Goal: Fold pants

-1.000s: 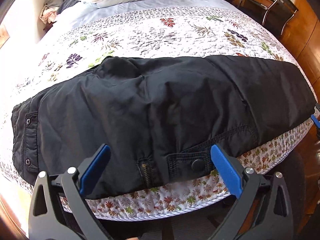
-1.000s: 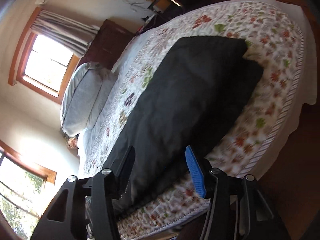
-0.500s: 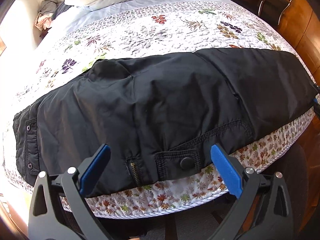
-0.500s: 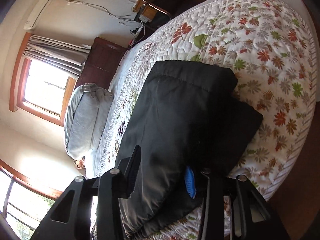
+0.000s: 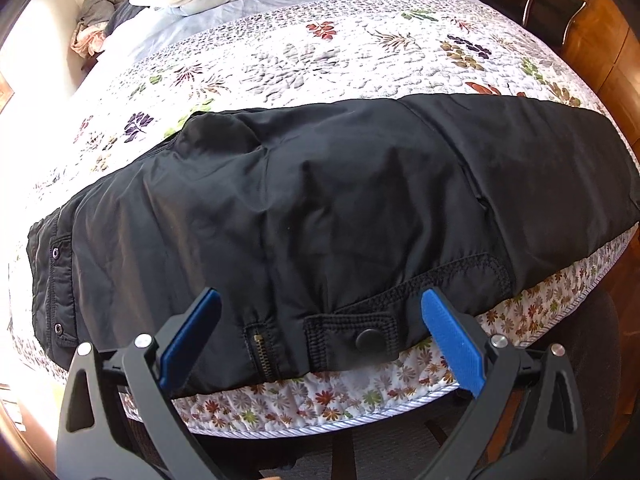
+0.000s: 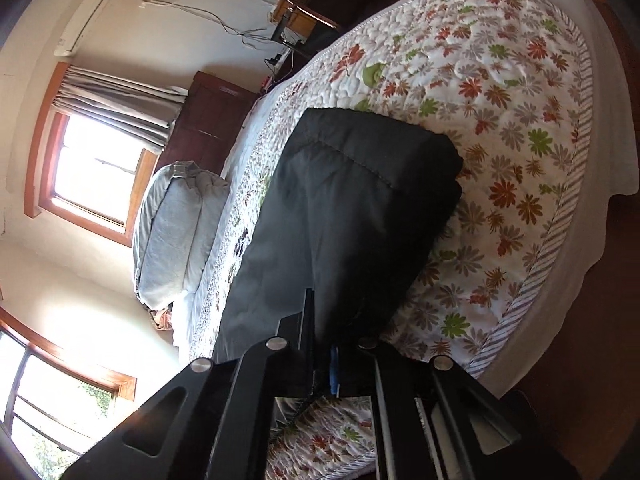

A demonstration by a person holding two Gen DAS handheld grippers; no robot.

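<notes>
While the left gripper (image 5: 320, 332) hovers agape, the tilted right gripper (image 6: 322, 354) apparently pinches the pants (image 5: 340, 208).

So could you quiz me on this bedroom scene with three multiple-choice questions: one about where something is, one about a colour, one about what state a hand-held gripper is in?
1. Where do the pants lie?
A. along the near edge of the bed
B. on the pillows
C. on the floor

2. What colour are the pads of the left hand-held gripper?
A. red
B. blue
C. yellow

3. How is the right hand-held gripper?
A. wide open, clear of the pants
B. shut on the pants
C. shut on a pillow

Answers: 1 A, the pants stretch along the quilt's near border. 2 B, both pads are blue. 3 B, black fabric is pinched between its closed fingers.
</notes>
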